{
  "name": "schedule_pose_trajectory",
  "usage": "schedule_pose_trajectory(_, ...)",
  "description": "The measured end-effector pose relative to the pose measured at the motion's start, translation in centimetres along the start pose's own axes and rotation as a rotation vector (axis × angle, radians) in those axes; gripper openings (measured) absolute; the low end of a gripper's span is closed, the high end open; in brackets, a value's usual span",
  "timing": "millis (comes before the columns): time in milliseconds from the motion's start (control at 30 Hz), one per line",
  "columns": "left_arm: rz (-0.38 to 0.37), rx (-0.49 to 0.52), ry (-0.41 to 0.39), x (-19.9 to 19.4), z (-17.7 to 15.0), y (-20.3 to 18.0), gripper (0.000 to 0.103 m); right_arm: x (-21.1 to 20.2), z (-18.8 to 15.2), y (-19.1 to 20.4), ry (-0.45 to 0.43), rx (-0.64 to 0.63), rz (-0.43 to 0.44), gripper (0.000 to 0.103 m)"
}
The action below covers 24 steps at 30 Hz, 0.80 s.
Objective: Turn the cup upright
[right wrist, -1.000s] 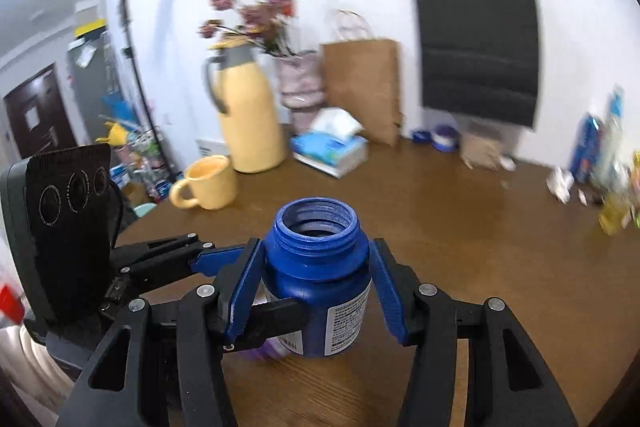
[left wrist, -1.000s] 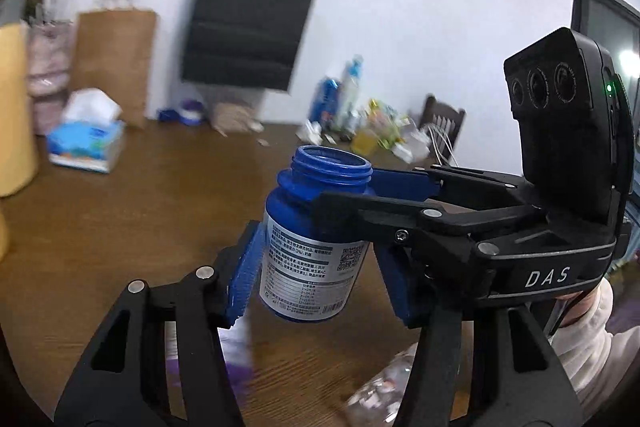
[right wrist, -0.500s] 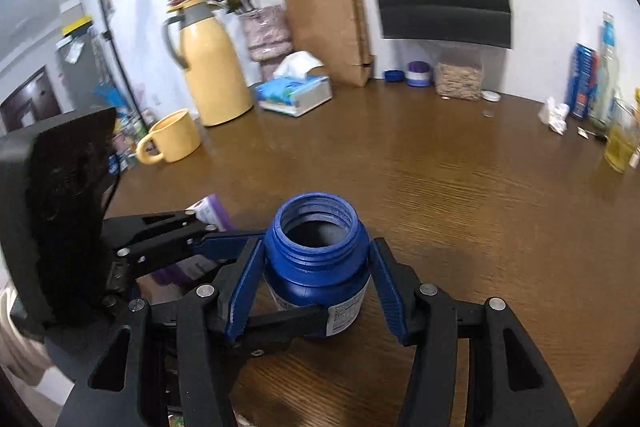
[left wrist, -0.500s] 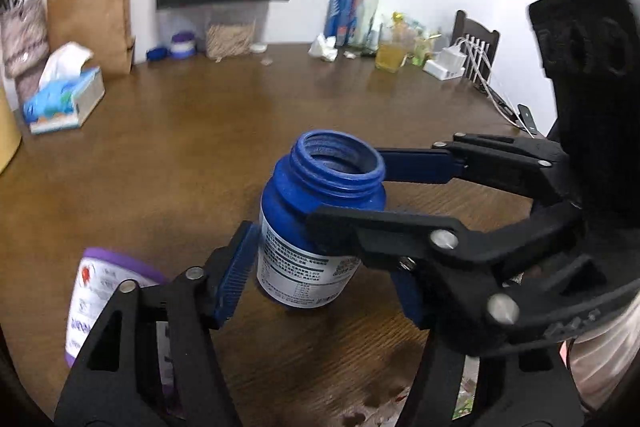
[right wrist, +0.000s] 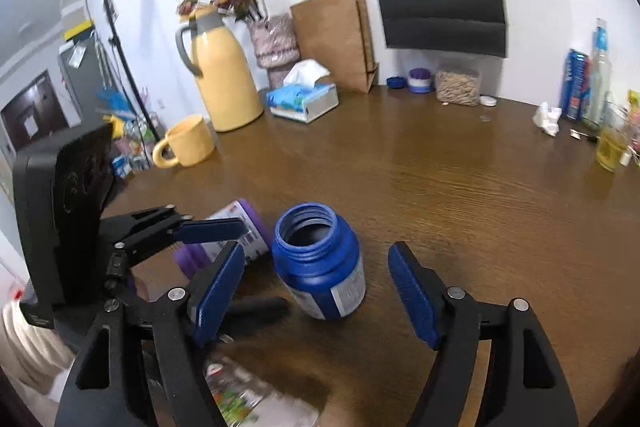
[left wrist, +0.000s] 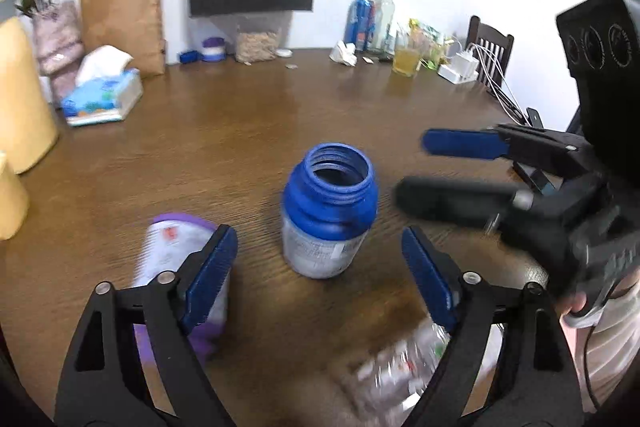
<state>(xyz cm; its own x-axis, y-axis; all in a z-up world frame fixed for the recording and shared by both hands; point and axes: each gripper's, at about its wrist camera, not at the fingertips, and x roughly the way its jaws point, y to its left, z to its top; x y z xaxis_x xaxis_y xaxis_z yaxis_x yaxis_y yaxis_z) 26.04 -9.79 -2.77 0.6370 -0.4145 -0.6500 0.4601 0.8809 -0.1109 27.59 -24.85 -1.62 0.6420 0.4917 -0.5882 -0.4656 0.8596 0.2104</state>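
Observation:
A blue jar (left wrist: 326, 211) with a white label and no lid stands upright on the brown table, mouth up; it also shows in the right wrist view (right wrist: 320, 261). My left gripper (left wrist: 316, 275) is open, jaws wide on either side of the jar and not touching it. My right gripper (right wrist: 316, 287) is open too, its blue pads apart from the jar. In the left wrist view the right gripper (left wrist: 452, 167) reaches in from the right, blurred. In the right wrist view the left gripper (right wrist: 236, 267) comes in from the left.
A purple-capped white bottle (left wrist: 176, 267) lies on its side left of the jar. A crumpled clear plastic bottle (left wrist: 400, 375) lies near the front edge. A yellow mug (right wrist: 186, 143), yellow thermos (right wrist: 224, 75), tissue box (right wrist: 304, 99) and paper bag (right wrist: 336, 39) stand at the back.
Both grippers held the jar in the air, lowered it to the table, then opened and let go. The jar now stands free.

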Motion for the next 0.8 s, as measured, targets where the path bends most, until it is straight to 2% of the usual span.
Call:
schedule_pose_trajectory(100, 0.085, -0.016, -0.058, -3.8, -0.6, -0.1, 0.095, -3.2, -0.4, 1.0, -0.025, 0.009, -0.040, 0.079)
schedule_pose_trajectory(167, 0.187, -0.039, -0.110, -6.7, -1.4, -0.2, 0.099, -4.9, -1.1, 2.0, -0.037, 0.007, -0.063, 0.083)
schedule_pose_trajectory(233, 0.253, -0.067, -0.145, -9.0, -2.4, -0.1, 0.103, -6.7, -2.1, 3.3, -0.054, 0.014, -0.090, 0.085)
schedule_pose_trajectory(367, 0.359, -0.131, -0.187, -13.8, -5.2, -0.2, 0.103, -10.3, -4.8, 6.3, -0.093, 0.008, -0.118, 0.085)
schedule_pose_trajectory(533, 0.461, -0.149, -0.243, -19.7, -9.8, -0.6, 0.103, -14.6, -9.3, 10.9, -0.190, -0.065, -0.192, 0.085)
schedule_pose_trajectory(600, 0.532, -0.201, -0.255, -21.6, -12.1, -1.0, 0.103, -15.6, -11.1, 12.4, -0.221, -0.067, -0.230, 0.085)
schedule_pose_trajectory(700, 0.545, -0.193, -0.270, -22.8, -14.9, -2.0, 0.103, -16.3, -13.8, 14.6, -0.241, -0.049, -0.279, 0.085)
schedule_pose_trajectory(800, 0.533, -0.173, -0.249, -22.4, -15.3, -2.6, 0.103, -16.5, -15.6, 15.3, -0.245, 0.006, -0.224, 0.085)
